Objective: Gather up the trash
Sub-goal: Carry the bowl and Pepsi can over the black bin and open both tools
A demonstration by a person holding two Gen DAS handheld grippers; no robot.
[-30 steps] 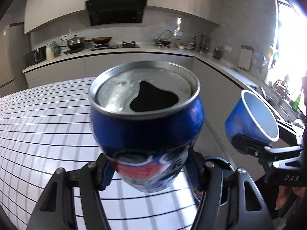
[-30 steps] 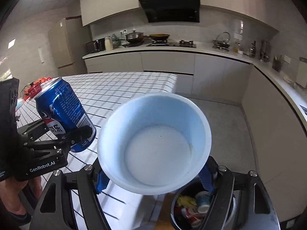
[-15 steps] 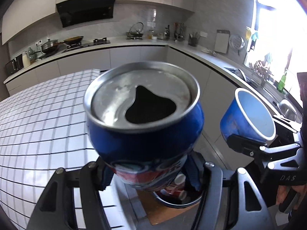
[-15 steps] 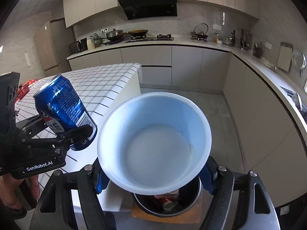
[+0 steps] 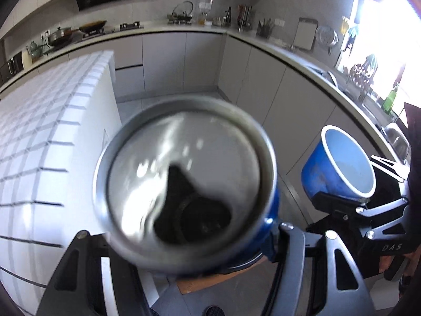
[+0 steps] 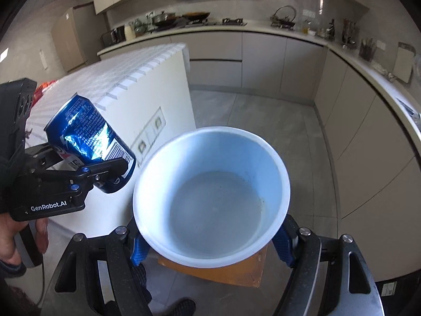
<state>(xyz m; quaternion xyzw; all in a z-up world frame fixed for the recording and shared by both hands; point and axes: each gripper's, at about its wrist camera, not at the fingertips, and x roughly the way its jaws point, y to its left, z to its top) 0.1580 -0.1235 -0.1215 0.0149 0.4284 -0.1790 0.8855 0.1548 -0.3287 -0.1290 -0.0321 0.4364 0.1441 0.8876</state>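
Far left, a white tiled island counter (image 6: 147,84) ran back toward the kitchen cabinets, its end panel facing the floor. Left gripper (image 6: 105,168), held in a person's hand (image 6: 15,231), clamped on a blue soda can (image 6: 89,142); pads pressed against the can's sides, jaws roughly half apart, the can filling the gap. Can tilted, open top toward the left wrist camera, where it filled the middle of the view as a blurred silver lid (image 5: 184,184) with a dark drinking hole. Can hung off the counter's end edge, over the floor, not touching the surface. To its right, the right gripper (image 6: 210,247) clamped on a blue paper cup (image 6: 210,197) with a pale, empty inside; blue pads (image 6: 138,250) pressed on the cup's lower wall on both sides, jaws fairly wide. Cup and can near each other but apart. In the left wrist view the same cup (image 5: 339,166) sat at right, mouth tilted up. Beneath the cup, a brown board (image 6: 236,271) lay on the grey floor. Could not tell what lay directly under the cup; it hid that spot.
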